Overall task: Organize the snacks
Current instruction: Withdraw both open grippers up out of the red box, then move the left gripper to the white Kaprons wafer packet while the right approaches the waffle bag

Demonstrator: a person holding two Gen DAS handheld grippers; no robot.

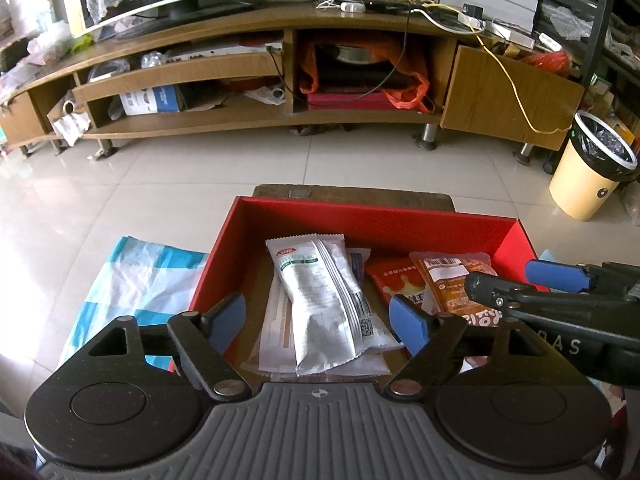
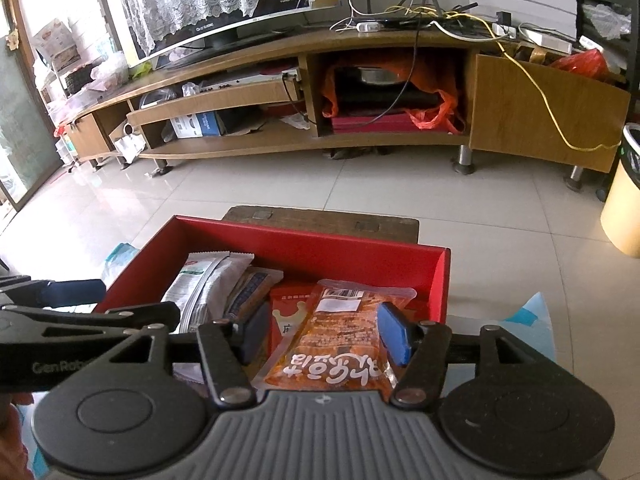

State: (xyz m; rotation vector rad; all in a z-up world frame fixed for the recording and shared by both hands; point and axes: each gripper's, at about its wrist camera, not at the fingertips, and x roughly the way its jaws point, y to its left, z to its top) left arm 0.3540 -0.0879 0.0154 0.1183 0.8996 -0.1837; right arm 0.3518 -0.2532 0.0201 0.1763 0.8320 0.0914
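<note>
Inside red box (image 1: 400,222), orange Korean-lettered packet (image 2: 340,344), barcode label, both claws (image 1: 320,320) (image 2: 324,338) spread, empty.

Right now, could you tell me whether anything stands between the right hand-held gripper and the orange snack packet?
Nothing visible does: the right hand-held gripper is open directly over the orange snack packet in the red box.

Red box (image 1: 400,222) open-topped, access from above. Far strip of box floor bare behind white packet (image 1: 324,300) and orange packet (image 2: 340,336). Box walls block sideways entry. Right gripper (image 1: 556,284) crosses box's right side, beside left gripper (image 1: 320,320). Tiled floor (image 1: 200,168) beyond worktop wide open up to TV cabinet (image 1: 256,120).
</note>
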